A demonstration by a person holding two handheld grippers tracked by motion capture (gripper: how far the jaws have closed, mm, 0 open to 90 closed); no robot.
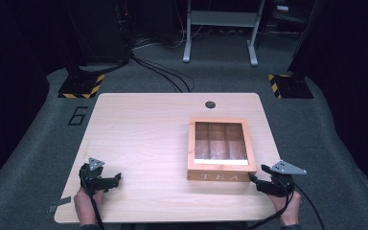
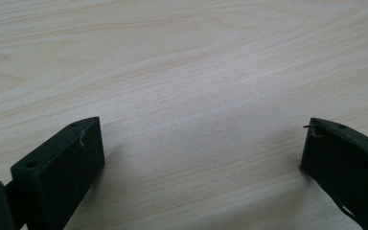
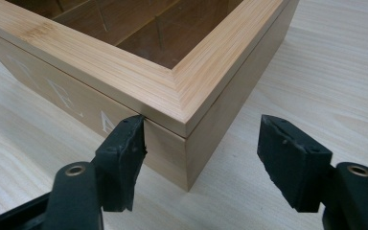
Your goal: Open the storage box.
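High view, tea box [image 1: 221, 173] lid closed

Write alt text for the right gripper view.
The right gripper, jaws open, straddles the near corner of a closed wooden tea box on a pale wooden table. One jaw touches the lettered front just under the lid seam; the other stands clear of the side.

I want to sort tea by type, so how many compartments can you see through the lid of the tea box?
3 across the tea box, seen through its window from the high view: left, middle, right. Glare on the window's near edge could hide cross dividers.
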